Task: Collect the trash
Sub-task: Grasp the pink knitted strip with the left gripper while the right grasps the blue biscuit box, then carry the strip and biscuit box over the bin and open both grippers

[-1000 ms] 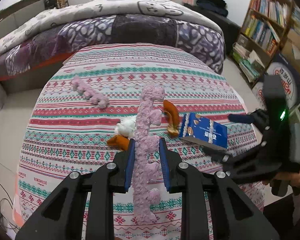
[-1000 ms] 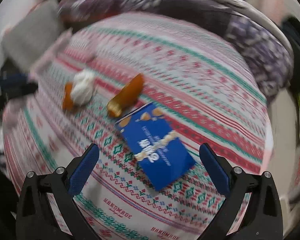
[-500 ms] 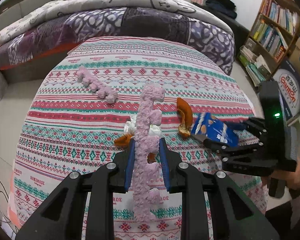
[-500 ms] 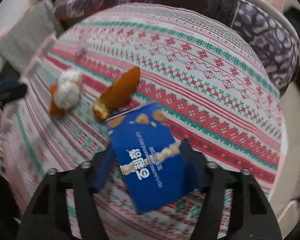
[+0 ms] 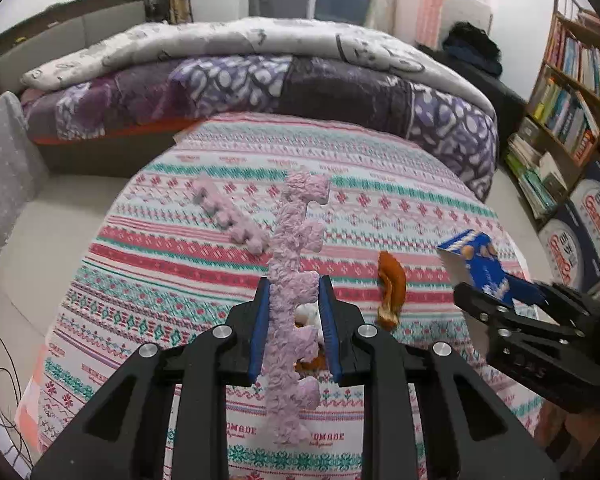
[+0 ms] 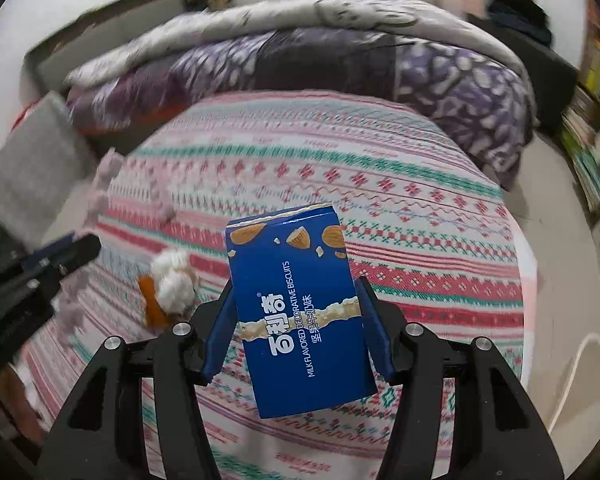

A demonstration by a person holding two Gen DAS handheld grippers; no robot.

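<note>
Clamping a blue biscuit box [image 6: 300, 308] between its blue pads, the right gripper [image 6: 297, 324] holds it tilted and clear of the patterned surface [image 6: 400, 208], while the left gripper [image 5: 291, 320] is closed on a pink notched foam strip [image 5: 293, 300] that stands upright above the same surface. On the surface, left of the box, lie a white crumpled tissue [image 6: 173, 276] touching an orange peel piece [image 6: 149, 300]; a second orange peel [image 5: 392, 288] lies between the strip and the box, and another pink foam strip [image 5: 227, 216] lies farther back to the left.

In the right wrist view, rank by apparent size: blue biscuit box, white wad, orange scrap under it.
1. blue biscuit box, though closeness to the camera, in the right gripper, inflates it.
2. white wad.
3. orange scrap, partly hidden by the wad, so unsure.
</note>
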